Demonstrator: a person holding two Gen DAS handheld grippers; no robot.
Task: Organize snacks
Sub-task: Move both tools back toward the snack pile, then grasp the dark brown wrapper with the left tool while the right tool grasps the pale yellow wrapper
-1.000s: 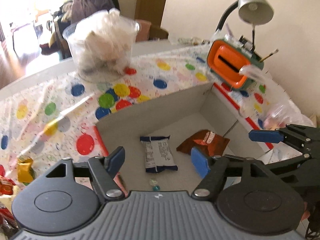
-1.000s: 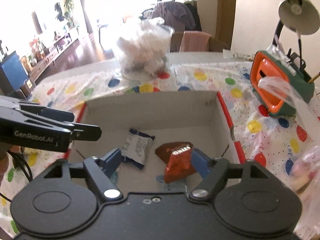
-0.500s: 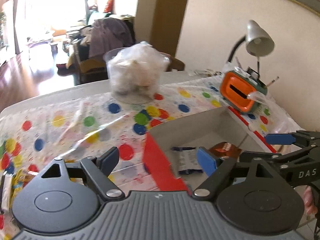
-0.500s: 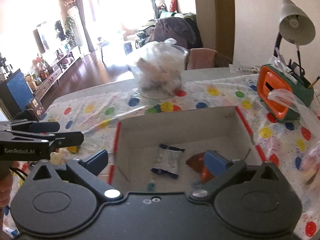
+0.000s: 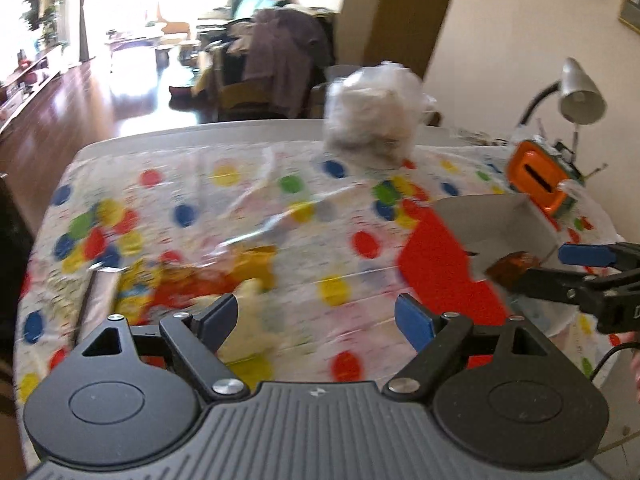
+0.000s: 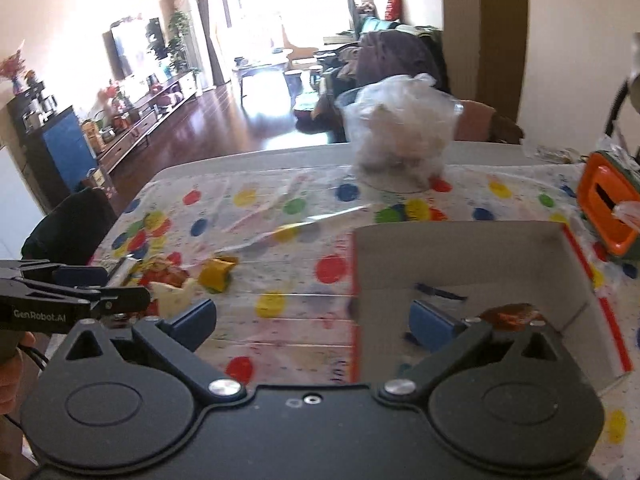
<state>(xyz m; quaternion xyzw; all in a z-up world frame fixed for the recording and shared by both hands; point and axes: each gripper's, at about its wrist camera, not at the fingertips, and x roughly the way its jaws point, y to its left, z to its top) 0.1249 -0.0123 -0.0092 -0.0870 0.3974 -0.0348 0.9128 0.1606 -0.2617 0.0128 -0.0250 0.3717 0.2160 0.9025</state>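
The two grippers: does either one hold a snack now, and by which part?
Nothing is held. The left gripper and the right gripper both have open, empty fingers.

Polka-dot tablecloth point(image 6: 280, 240) covers table. Clear tub point(image 6: 400, 136) stuffed with white plastic at far edge. Orange holder point(image 5: 538, 178) far right, desk lamp point(image 5: 578, 92) behind it. Coat-draped chair point(image 5: 284, 60) beyond table.
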